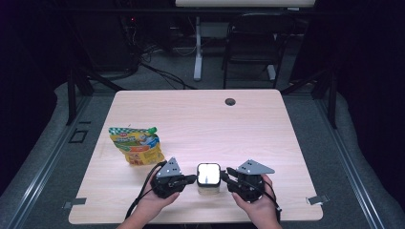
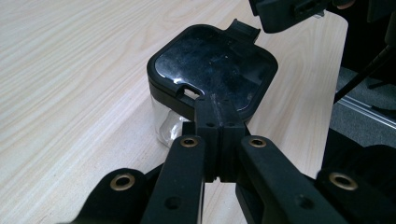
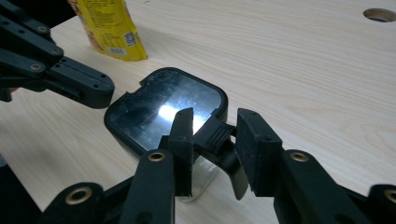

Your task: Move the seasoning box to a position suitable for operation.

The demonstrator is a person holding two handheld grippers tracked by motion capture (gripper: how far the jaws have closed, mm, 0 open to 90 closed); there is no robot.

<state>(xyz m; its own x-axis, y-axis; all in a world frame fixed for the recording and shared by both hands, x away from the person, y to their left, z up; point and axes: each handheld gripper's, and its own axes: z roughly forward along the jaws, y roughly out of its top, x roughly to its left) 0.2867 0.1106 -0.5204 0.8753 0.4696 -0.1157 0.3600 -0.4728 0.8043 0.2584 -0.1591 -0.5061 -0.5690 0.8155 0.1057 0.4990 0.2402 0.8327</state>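
Two tools flank a clear square container (image 1: pixel 208 177) with a black clip lid, standing near the front edge of the wooden surface (image 1: pixel 248 129). Left tool (image 2: pixel 218 122) is fully closed on the lid's clasp. Right tool (image 3: pixel 215 136) stands partly open, the opposite latch (image 3: pixel 215 135) loose between its pads. A yellow snack pouch (image 1: pixel 135 145) lies well apart.

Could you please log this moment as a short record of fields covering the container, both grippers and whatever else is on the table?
container: clear box with black square lid, upright at the near table edge
left gripper: shut, tips at the lid's near edge
right gripper: jaws apart, lid latch tab between them
also on table: yellow snack pouch, left of the box
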